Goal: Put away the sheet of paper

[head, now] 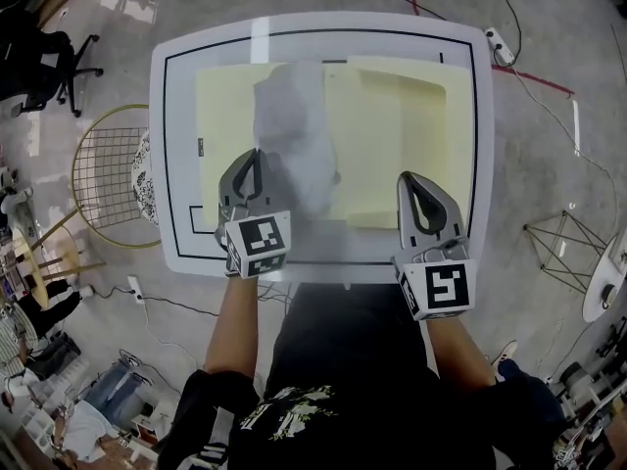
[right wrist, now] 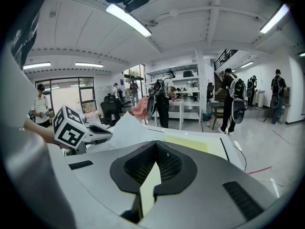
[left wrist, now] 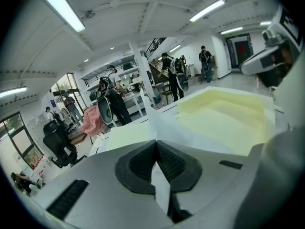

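Nearest us, at six o'clock in the head view, are the person's dark-clothed torso and two bare forearms, each ending in a grey gripper with a black-and-white marker cube. Just past the cubes, the left gripper (head: 254, 158) at seven o'clock has its jaws pressed together on the near edge of the sheet of paper (head: 294, 135). Its own view shows the white sheet pinched in the slit between the pads. The sheet rises from that grip, curved and lifted, above the left half of a pale yellow folder (head: 392, 145) that lies open on the white table (head: 176, 164). At five o'clock, the right gripper (head: 410, 180) is closed too, with a thin yellow strip between its pads. We take this strip to be the folder's near edge, held steady. Beyond the table edge, at nine o'clock, stands a gold wire chair (head: 108, 174). We judge the task about midway: the sheet is picked up and over the folder, but not yet laid in, released, or covered.
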The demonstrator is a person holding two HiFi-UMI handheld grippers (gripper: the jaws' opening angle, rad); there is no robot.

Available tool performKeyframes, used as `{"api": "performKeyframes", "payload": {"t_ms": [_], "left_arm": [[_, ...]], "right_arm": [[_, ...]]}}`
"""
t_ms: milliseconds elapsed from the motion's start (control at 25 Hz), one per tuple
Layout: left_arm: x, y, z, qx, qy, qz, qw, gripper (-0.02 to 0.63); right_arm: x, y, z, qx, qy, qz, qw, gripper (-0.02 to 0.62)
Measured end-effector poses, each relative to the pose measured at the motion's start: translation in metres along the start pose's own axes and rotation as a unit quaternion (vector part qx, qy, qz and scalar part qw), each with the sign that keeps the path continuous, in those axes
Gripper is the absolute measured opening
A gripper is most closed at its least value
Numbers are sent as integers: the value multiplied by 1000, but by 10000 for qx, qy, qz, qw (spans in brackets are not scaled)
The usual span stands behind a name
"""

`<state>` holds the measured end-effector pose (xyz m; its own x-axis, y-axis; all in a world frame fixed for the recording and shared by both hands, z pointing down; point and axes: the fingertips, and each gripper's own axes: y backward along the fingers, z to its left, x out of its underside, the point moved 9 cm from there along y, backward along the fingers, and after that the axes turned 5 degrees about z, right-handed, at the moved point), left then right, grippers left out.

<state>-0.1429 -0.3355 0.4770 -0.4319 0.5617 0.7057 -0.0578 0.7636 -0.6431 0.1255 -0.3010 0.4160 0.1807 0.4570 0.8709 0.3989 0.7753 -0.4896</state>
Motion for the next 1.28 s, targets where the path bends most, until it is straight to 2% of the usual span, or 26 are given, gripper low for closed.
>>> {"api": "performKeyframes", "payload": {"t_ms": [160, 320, 440, 1000, 1160, 1280], "left_arm": [[-17, 23, 10, -108, 285, -346, 9989, 0], [-25, 37, 6, 4, 82, -468, 9989, 0], [-20, 30, -4, 152, -26, -440, 9989, 0], [-15, 3, -24, 504, 141, -278, 9982, 0], [-12, -4, -26, 627, 492, 2, 9968, 0], [-10, -10, -26, 589, 641, 57, 9962, 0]], "right_arm": [[-6, 1, 2, -6, 14, -76, 10000, -3], [-8, 2, 8, -24, 40, -154, 9999, -3], [-10, 4, 14, -57, 83, -231, 9997, -3], [1, 17, 1, 226, -13, -103, 9997, -3], [3, 15, -6, 239, -28, -55, 9997, -3], [4, 14, -12, 237, -44, -17, 9997, -3]]}}
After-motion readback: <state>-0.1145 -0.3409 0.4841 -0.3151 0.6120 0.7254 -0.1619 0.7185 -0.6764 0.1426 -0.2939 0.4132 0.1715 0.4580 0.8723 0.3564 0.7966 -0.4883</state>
